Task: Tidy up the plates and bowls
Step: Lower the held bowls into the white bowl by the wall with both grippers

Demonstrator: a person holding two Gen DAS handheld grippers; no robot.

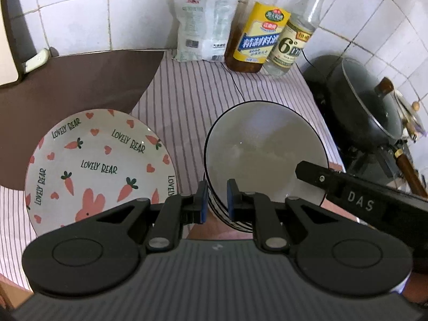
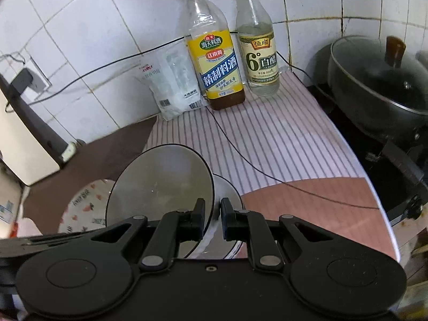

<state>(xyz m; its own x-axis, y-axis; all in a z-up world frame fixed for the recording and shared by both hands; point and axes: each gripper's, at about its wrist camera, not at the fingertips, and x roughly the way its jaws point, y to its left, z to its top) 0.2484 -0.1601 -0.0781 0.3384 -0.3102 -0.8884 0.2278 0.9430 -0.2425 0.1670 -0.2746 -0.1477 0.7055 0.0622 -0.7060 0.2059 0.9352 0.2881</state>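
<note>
A black-rimmed bowl (image 1: 267, 155) with a grey inside and a striped outer wall hangs tilted over the striped cloth. My left gripper (image 1: 216, 200) is shut on its near rim, blue pads either side of the wall. One of the right gripper's fingers (image 1: 315, 176) reaches over the bowl's right rim. In the right wrist view my right gripper (image 2: 213, 215) is shut on the rim of the same bowl (image 2: 160, 187). A white curved surface (image 2: 227, 195) beside it is either its outer wall or a second bowl. The carrot-and-rabbit plate (image 1: 101, 165) lies flat to the left.
A cooking-wine bottle (image 1: 256, 37), a vinegar bottle (image 1: 294, 40) and a white bag (image 1: 198, 32) stand against the tiled wall. A lidded wok (image 1: 366, 107) sits on the stove at right. A black cable (image 2: 254, 165) crosses the cloth. A brown mat (image 1: 75, 80) lies at the back left.
</note>
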